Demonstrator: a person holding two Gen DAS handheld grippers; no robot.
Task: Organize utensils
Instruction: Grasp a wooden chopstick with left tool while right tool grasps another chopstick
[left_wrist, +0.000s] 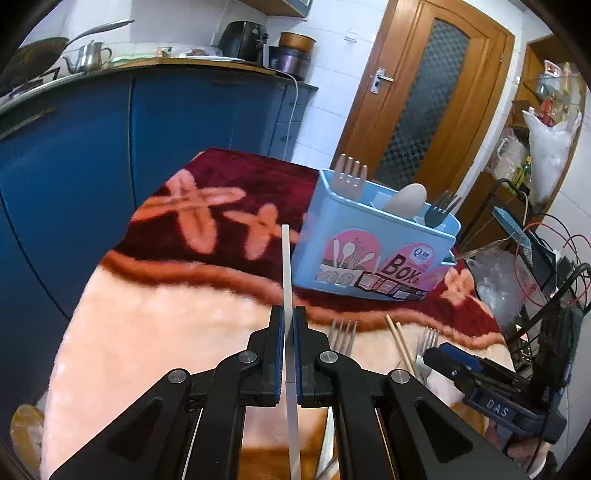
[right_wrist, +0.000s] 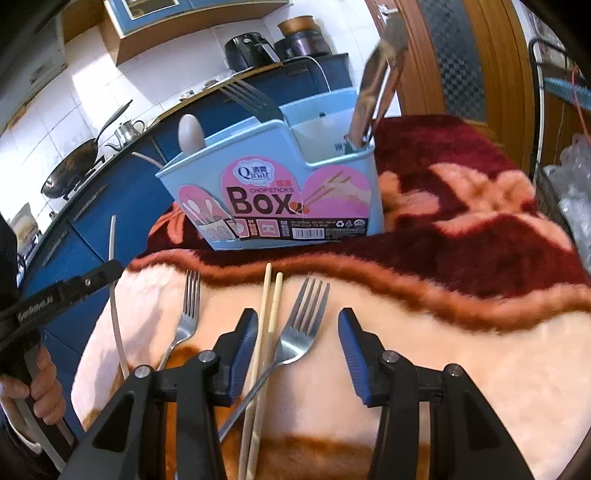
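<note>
A plush blanket (right_wrist: 461, 332), dark red with pink flowers at its far side and pale pink nearer, with an orange wavy band between, covers the table. Behind it runs a row of blue cabinets (left_wrist: 92, 155) under a wooden counter (left_wrist: 207, 62). At the counter's left end sits a dark wok (right_wrist: 70, 170) with a metal teapot (left_wrist: 88, 55) just beside it. Toward the counter's right end stand a black appliance (left_wrist: 242, 37), perhaps an air fryer, and a dark round pot (left_wrist: 293, 55), with a white cord (left_wrist: 293, 107) hanging down the cabinet front. A wooden door (left_wrist: 424, 96) with a patterned glass panel and a metal handle (left_wrist: 380, 79) stands right of the cabinets. Farther right, a cluttered shelf holds a white plastic bag (left_wrist: 550, 147).
</note>
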